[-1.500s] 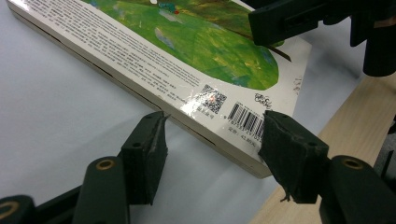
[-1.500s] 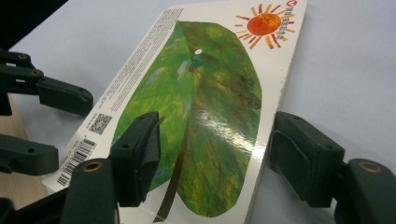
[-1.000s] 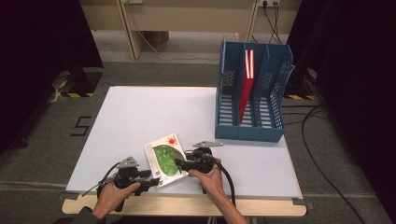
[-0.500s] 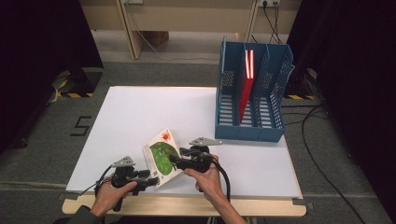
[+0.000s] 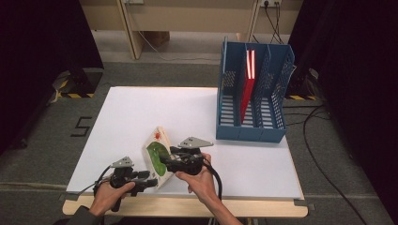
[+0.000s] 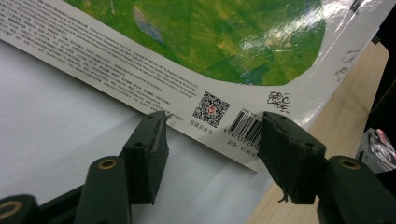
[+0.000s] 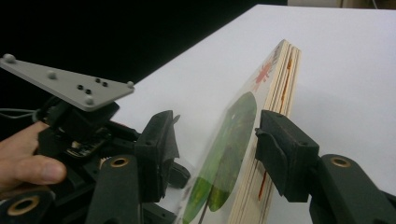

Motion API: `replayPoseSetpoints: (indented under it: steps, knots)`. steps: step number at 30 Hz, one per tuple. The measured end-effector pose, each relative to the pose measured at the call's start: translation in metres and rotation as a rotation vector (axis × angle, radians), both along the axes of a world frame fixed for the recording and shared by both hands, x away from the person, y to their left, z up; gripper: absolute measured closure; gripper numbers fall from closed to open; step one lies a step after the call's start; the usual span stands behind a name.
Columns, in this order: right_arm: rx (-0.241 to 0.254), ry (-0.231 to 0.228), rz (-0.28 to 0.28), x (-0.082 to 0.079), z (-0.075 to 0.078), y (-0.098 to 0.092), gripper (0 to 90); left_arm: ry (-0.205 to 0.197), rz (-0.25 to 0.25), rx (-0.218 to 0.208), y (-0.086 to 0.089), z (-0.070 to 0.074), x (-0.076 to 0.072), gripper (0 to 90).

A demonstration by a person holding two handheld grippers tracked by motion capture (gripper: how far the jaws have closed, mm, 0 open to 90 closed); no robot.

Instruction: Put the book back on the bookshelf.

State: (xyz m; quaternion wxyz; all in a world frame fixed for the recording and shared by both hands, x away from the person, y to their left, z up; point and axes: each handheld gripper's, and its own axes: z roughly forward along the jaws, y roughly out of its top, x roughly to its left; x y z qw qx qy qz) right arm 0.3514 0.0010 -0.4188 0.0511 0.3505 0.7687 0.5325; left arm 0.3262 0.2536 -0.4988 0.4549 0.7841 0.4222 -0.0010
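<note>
In the high view, the book (image 5: 156, 151) is tilted up at the counter's (image 5: 141, 112) near edge, straddled by the right gripper (image 5: 165, 159), jaws half-open, and nipped by the left gripper (image 5: 151, 183).

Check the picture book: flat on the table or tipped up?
Tipped up. The picture book stands tilted on its near edge between both grippers; the right gripper view shows its page edges raised off the white table.

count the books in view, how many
2. A picture book is tilted up near the table's front edge, between both tools. A red book stands in the blue file rack. Others may be hidden behind the rack's walls.
</note>
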Motion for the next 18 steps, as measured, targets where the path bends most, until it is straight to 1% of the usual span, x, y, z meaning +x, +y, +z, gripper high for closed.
replayPoseSetpoints:
  steps: [1, 3, 4, 5, 6, 8, 10, 11, 13, 15, 16, 18]
  knots:
    - [0.003, -0.006, 0.005, -0.001, 0.001, 0.002, 47.2, -0.004, 0.000, 0.005, 0.001, 0.000, 0.001, 40.3]
    - [-0.015, -0.021, 0.011, -0.003, 0.004, 0.007, 47.2, -0.015, 0.017, 0.021, 0.004, 0.001, 0.003, 40.1]
    - [-0.020, -0.028, 0.016, -0.004, 0.005, 0.008, 47.3, -0.017, 0.025, 0.022, 0.005, 0.000, 0.004, 40.6]
    - [-0.013, -0.027, 0.018, -0.005, 0.005, 0.010, 48.0, -0.020, 0.031, 0.026, 0.006, 0.000, 0.004, 41.4]
    - [-0.014, -0.036, 0.026, -0.005, 0.006, 0.011, 48.0, -0.020, 0.032, 0.026, 0.006, 0.000, 0.004, 41.6]
    - [-0.012, -0.034, 0.027, -0.006, 0.006, 0.014, 47.9, -0.022, 0.034, 0.023, 0.007, 0.000, 0.004, 41.4]
    - [-0.014, -0.044, 0.034, -0.007, 0.007, 0.016, 47.9, -0.025, 0.038, 0.040, 0.008, 0.001, 0.005, 39.7]
    - [-0.009, -0.040, 0.037, -0.008, 0.007, 0.017, 48.0, -0.033, 0.049, 0.055, 0.009, 0.001, 0.005, 39.5]
    - [-0.003, -0.049, 0.052, -0.009, 0.008, 0.020, 48.1, -0.037, 0.062, 0.062, 0.012, 0.001, 0.007, 41.7]
    - [0.001, -0.054, 0.065, -0.011, 0.010, 0.025, 48.7, -0.051, 0.074, 0.080, 0.014, 0.001, 0.006, 43.1]
    - [-0.002, -0.062, 0.074, -0.012, 0.010, 0.027, 48.7, -0.049, 0.083, 0.074, 0.014, 0.001, 0.006, 43.7]
    - [0.002, -0.063, 0.084, -0.013, 0.012, 0.031, 48.7, -0.054, 0.091, 0.075, 0.013, 0.001, 0.005, 43.8]
